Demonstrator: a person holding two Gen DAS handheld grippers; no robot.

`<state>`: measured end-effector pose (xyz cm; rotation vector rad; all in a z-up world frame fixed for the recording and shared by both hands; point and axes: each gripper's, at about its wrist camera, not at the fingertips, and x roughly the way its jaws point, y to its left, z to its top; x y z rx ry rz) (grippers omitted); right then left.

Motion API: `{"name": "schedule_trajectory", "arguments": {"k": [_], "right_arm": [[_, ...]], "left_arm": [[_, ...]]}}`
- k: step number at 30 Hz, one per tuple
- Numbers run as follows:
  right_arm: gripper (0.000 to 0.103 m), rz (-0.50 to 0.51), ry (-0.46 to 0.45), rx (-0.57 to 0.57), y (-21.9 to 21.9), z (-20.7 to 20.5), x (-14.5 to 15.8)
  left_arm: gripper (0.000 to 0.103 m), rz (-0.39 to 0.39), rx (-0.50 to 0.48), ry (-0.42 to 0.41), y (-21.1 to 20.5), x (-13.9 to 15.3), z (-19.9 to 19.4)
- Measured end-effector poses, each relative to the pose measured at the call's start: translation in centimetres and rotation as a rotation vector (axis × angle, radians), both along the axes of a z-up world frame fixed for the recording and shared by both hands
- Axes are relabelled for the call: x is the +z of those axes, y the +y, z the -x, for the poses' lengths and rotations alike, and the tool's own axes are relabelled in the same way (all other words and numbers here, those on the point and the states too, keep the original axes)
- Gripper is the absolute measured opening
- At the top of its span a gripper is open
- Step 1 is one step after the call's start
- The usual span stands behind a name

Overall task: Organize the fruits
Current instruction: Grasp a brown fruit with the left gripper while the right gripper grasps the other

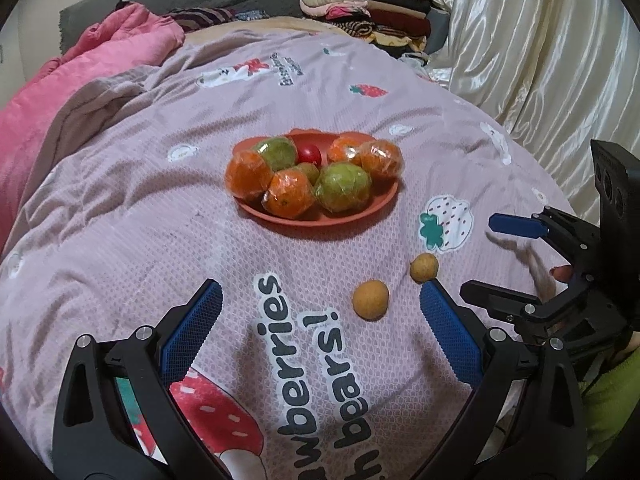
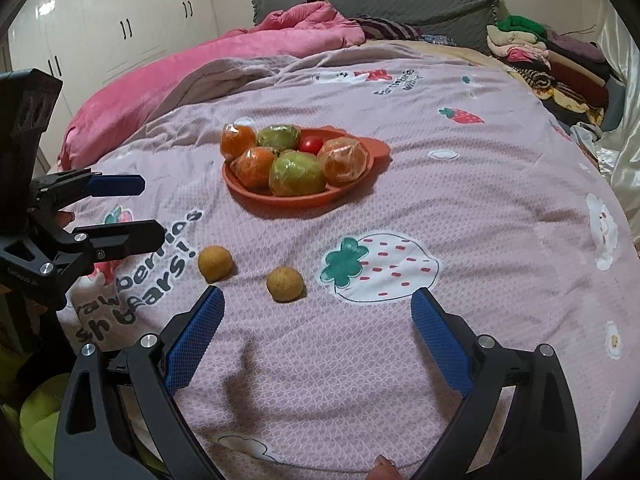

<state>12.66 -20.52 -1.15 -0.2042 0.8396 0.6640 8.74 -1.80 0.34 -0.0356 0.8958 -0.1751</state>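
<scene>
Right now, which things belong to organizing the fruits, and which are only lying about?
For the job:
- orange plate of wrapped fruits
- two loose brown fruits
- left claw, right claw, both open

Lying about:
- pink blanket
- folded clothes

So the whole setup sits on a bed (image 2: 460, 208) covered in a pinkish strawberry-print quilt (image 1: 132, 232). Mid-quilt there's an orange plate (image 2: 280, 199) piled with wrapped fruit. Two small brownish round fruits (image 2: 215, 263) (image 2: 285, 283) lie loose in front of it, near each other, maybe longans, hard to tell. A bunched pink blanket (image 2: 168, 80) sits toward the headboard, folded clothes (image 1: 368, 12) stacked in the far corner.
</scene>
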Motion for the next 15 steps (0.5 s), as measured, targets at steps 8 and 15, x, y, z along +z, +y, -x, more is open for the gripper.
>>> {"name": "schedule_trajectory", "arguments": {"k": [8,15], "right_arm": [[0.054,0.024,0.031,0.071,1.4,-0.6,-1.6],[0.024,0.019,0.047,0.125,2.6,-1.3,-2.7]], "left_arm": [[0.088,0.022,-0.034,0.043,-0.5,-1.6,-0.4],[0.057,0.039,-0.077,0.085,-1.3,-2.6,-0.9]]}}
